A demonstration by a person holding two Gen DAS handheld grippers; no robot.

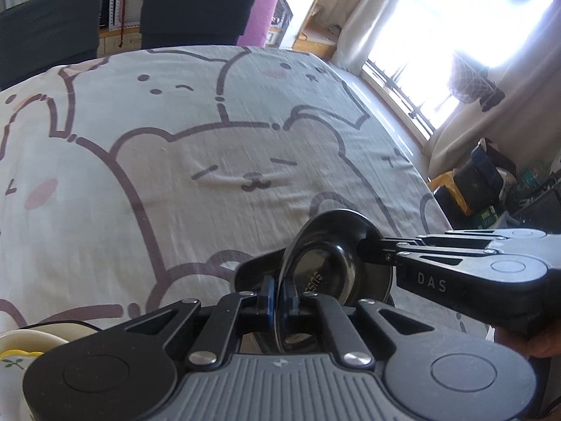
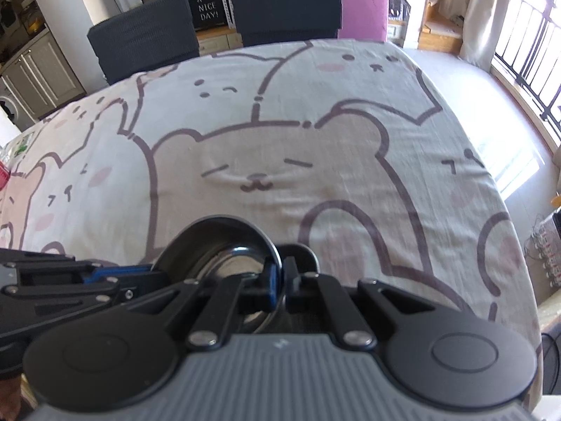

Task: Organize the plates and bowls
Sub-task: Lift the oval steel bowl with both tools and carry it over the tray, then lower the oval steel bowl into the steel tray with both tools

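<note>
Both tongs (image 1: 278, 296) (image 2: 282, 282) pinching steel bowl (image 1: 326, 266) (image 2: 217, 245) rim, opposite sides

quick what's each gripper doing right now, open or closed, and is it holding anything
Left gripper: closed, jaws pinching the rim of the steel bowl.
Right gripper: closed on the opposite rim of the same steel bowl.

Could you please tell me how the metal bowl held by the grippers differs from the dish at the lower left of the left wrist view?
The metal bowl is dark and shiny; the dish is cream with a yellow and green pattern. The bowl is clamped at its rim by the left gripper and right gripper, above the tablecloth; the dish is ungripped.
</note>
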